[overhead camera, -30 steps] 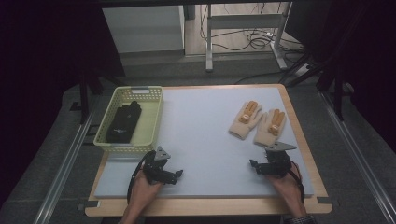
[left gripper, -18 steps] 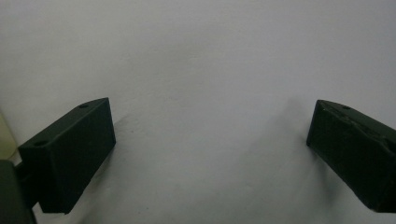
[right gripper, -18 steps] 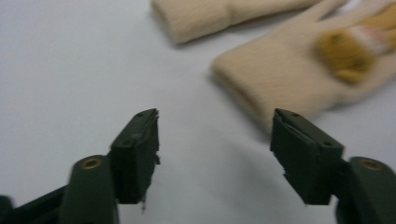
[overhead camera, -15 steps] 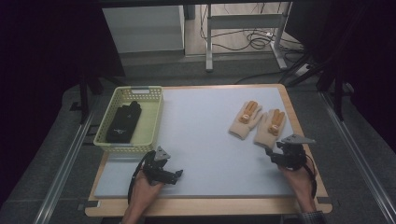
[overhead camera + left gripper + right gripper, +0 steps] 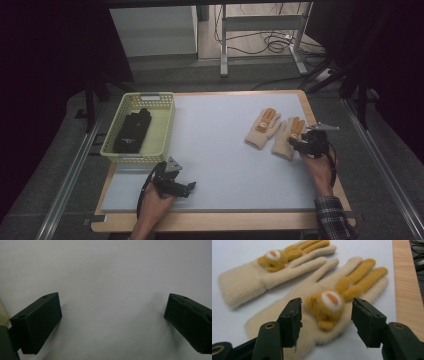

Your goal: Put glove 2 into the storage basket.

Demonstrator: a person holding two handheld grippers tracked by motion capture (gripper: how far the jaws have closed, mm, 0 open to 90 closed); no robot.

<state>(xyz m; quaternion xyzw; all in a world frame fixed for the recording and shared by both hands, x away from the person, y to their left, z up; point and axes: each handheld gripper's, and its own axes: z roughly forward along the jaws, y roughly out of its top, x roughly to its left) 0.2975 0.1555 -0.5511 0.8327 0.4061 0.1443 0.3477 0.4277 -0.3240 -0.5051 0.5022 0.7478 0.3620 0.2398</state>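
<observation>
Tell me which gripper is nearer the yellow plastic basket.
Left. The left gripper sits just below the yellow plastic basket, at the table's near left. The right gripper is across the table, at the cream fleece gloves.

Two cream knit gloves (image 5: 274, 134) with orange bear faces, flat side by side, right of centre, fingers toward upper right
</observation>
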